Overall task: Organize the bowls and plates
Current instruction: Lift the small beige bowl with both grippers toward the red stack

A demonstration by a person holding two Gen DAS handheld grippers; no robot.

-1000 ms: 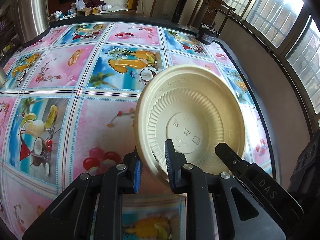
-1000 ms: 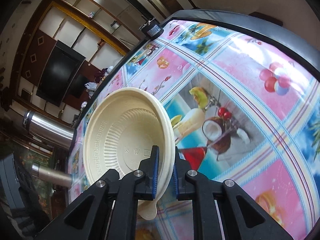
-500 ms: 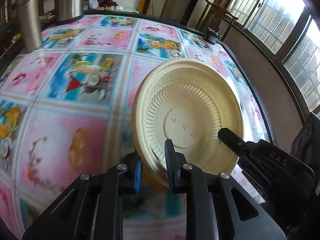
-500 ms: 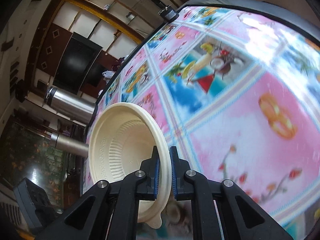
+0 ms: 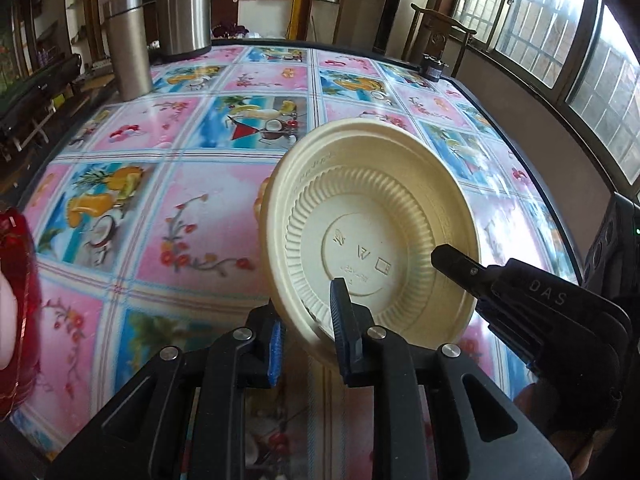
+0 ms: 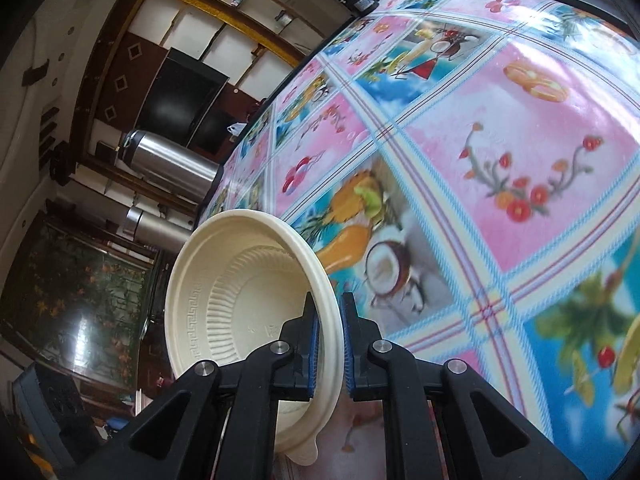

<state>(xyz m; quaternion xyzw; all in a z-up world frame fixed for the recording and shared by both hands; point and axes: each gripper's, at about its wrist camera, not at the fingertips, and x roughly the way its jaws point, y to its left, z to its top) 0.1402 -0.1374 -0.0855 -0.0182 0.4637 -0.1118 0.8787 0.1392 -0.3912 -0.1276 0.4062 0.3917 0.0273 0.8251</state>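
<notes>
A cream plastic bowl hangs in the air above the worktop, tipped up on edge, and both tongs have hold of it at once. The left tongs clench its lower rim: one blue-padded finger presses against the ribbed underside near the stamped base, the other sits behind the rim on the bowl's inner side. The right tongs pinch the rim from the other side, with the hollow of the bowl opening away to their left and the rim edge running straight up between the pads. From the left wrist view the right tongs reach in from the right, one black tip lying against the ribbed wall. Two steel flasks stand at the worktop's far edge, well apart from the bowl.
</notes>
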